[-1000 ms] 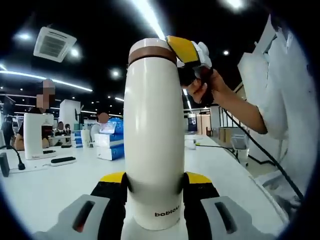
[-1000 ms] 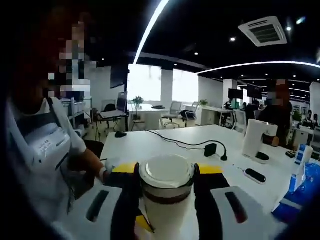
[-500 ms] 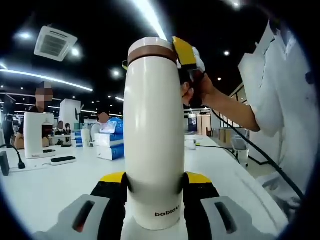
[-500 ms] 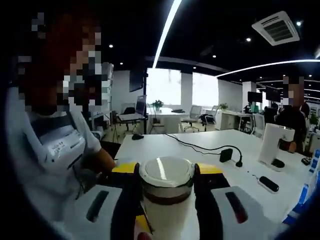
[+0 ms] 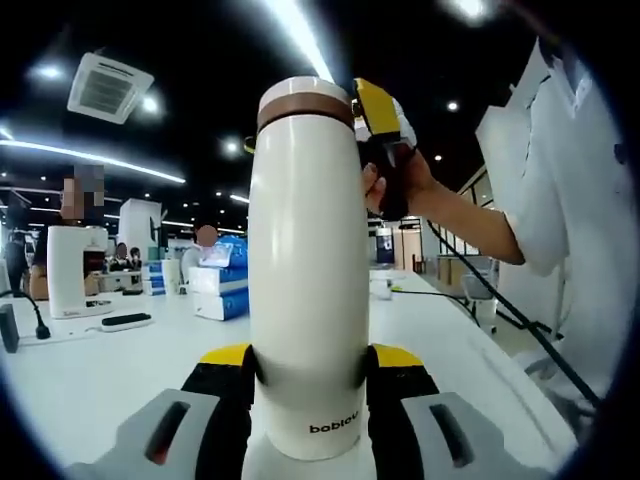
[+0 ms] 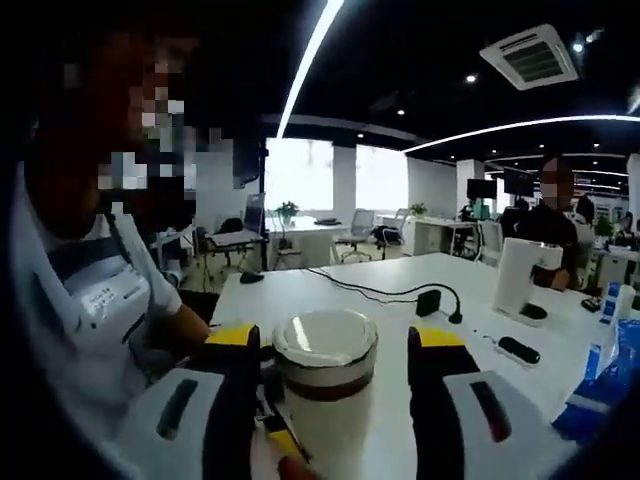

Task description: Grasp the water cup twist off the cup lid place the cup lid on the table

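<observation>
While the tall cream steel water cup stands upright on the white table, left gripper clamps its base | right gripper straddles the brown-banded lid up top, jaws open, not touching | cup axis vertical, so close then twist.

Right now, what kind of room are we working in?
Most likely an open-plan office: long white desks with office chairs, a ceiling air-conditioning cassette among strip lights, and people at workstations in the background.

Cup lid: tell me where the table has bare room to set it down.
White table lies bare between the tall white water cup and the black cable with its adapter. Crowded at the far side: white appliance, black remote, blue-and-white boxes.
</observation>
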